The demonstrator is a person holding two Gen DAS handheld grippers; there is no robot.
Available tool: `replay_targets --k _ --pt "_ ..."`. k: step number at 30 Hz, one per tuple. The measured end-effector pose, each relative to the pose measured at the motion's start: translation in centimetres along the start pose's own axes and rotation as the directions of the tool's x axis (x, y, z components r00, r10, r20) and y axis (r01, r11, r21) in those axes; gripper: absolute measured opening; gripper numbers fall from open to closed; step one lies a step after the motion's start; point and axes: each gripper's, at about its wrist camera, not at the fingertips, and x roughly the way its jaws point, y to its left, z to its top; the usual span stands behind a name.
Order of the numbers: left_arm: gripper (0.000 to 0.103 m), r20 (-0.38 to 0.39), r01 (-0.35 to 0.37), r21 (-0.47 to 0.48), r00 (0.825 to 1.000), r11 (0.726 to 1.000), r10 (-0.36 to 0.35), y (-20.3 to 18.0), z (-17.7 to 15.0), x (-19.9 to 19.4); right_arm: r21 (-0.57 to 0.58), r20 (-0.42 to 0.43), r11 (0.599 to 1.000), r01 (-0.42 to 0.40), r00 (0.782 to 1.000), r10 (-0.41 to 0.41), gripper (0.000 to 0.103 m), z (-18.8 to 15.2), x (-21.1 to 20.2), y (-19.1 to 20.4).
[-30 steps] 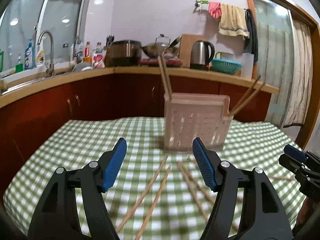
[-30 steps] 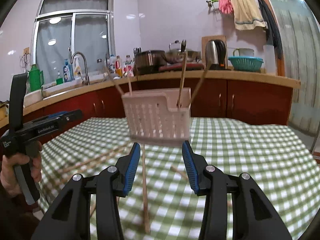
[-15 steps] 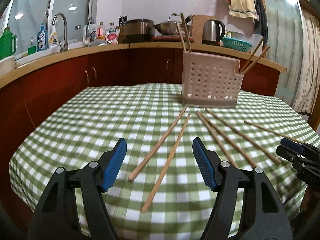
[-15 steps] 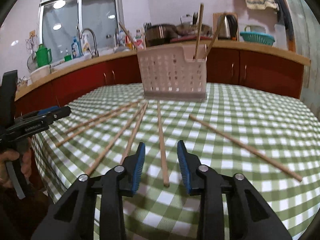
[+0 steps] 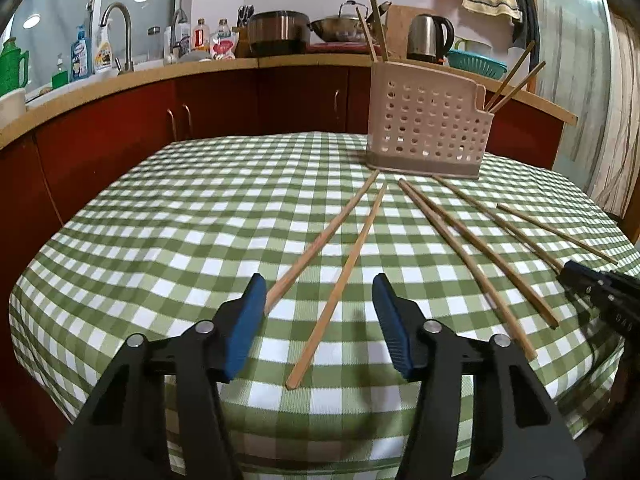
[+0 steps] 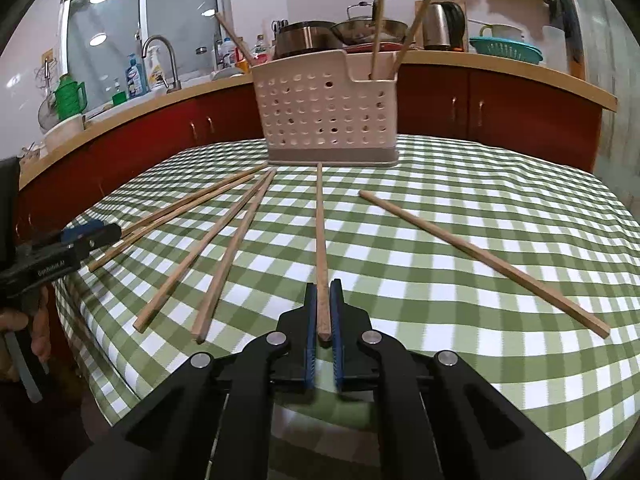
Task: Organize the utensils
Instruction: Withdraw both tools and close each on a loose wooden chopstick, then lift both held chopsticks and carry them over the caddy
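A perforated beige utensil holder (image 5: 428, 132) (image 6: 328, 120) stands at the far side of the green checked table (image 5: 180, 220), with a few chopsticks upright in it. Several wooden chopsticks lie fanned out on the cloth in front of it. My right gripper (image 6: 322, 286) is shut on the near end of the middle chopstick (image 6: 320, 220), low over the cloth. My left gripper (image 5: 318, 304) is closing, with one chopstick (image 5: 340, 280) lying between its blue pads untouched. A second chopstick (image 5: 320, 240) ends right beside the left pad.
The table's near edge drops off just below both grippers. Behind the table runs a red-cabinet counter (image 5: 220, 96) with a sink tap (image 5: 120, 36), bottles, pots and a kettle (image 5: 430, 38). A hand (image 6: 24, 324) holds the left gripper at the left.
Both grippers have sunk toward the cloth and tipped downward. The right jaws have closed onto the middle chopstick. The left jaws have narrowed around the chopstick lying between them.
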Motion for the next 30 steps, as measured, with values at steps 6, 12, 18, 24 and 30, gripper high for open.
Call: replay_targets --k 6,12,18,24,30 --pt "0.045 -0.052 0.007 -0.009 0.999 1.0 -0.007 0.1 -1.3 -0.1 0.001 0.008 1.0 -0.002 1.0 0.002 0.007 0.0 -0.1 -0.2" --pt "0.035 -0.06 0.001 -0.014 0.998 1.0 -0.002 0.2 -1.9 -0.1 0.005 0.028 1.0 -0.012 1.0 0.012 0.007 0.0 -0.5 -0.4" --pt "0.011 -0.055 0.018 -0.017 0.998 1.0 -0.019 0.2 -2.0 -0.2 0.01 0.035 1.0 -0.016 0.999 0.016 0.007 0.0 -0.6 -0.5" --pt "0.006 -0.046 0.021 0.025 0.999 0.999 -0.02 -0.5 -1.9 -0.5 0.008 0.045 1.0 -0.016 0.999 0.016 0.007 0.1 -1.1 -0.5" --pt "0.006 0.023 -0.004 0.083 1.0 0.997 0.002 -1.2 -1.1 -2.1 0.012 0.08 1.0 -0.008 0.997 0.007 0.007 0.8 -2.5 -0.6"
